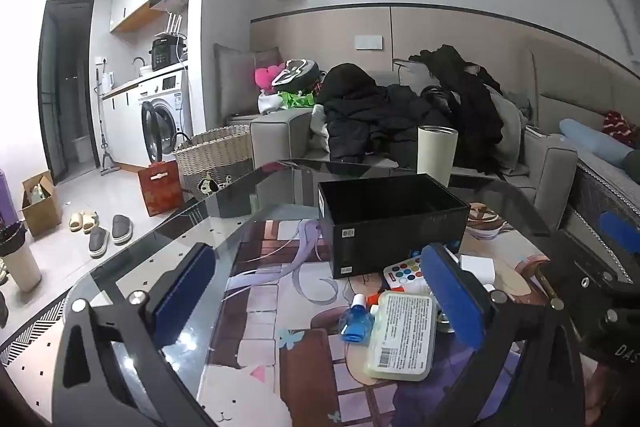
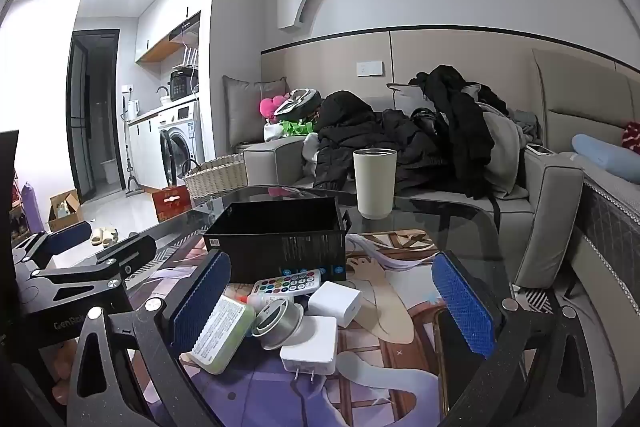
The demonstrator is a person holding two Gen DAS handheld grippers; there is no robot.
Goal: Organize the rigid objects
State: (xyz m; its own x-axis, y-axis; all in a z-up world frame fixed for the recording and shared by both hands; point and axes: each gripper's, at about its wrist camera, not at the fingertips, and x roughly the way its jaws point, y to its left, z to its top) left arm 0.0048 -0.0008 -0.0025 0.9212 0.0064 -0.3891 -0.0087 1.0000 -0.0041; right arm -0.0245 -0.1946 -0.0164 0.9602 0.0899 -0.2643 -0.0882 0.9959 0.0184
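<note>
An open black box (image 1: 392,223) (image 2: 280,239) stands on the glass table (image 1: 168,251), on a picture mat. In front of it lie a remote with coloured buttons (image 2: 288,283) (image 1: 404,273), a pale green case (image 1: 402,335) (image 2: 220,335), a small blue bottle (image 1: 354,319), a metal spool (image 2: 276,319) and two white chargers (image 2: 334,303) (image 2: 310,347). My left gripper (image 1: 320,299) hangs open above the mat, with the case and bottle near its right finger. My right gripper (image 2: 332,303) stands open over the chargers and spool, touching nothing.
A cream tumbler (image 1: 436,155) (image 2: 374,183) stands behind the box near the table's far edge. A grey sofa (image 2: 552,195) piled with dark clothes lies beyond. A wicker basket (image 1: 216,155), a red box (image 1: 162,187) and slippers (image 1: 108,231) are on the floor at left.
</note>
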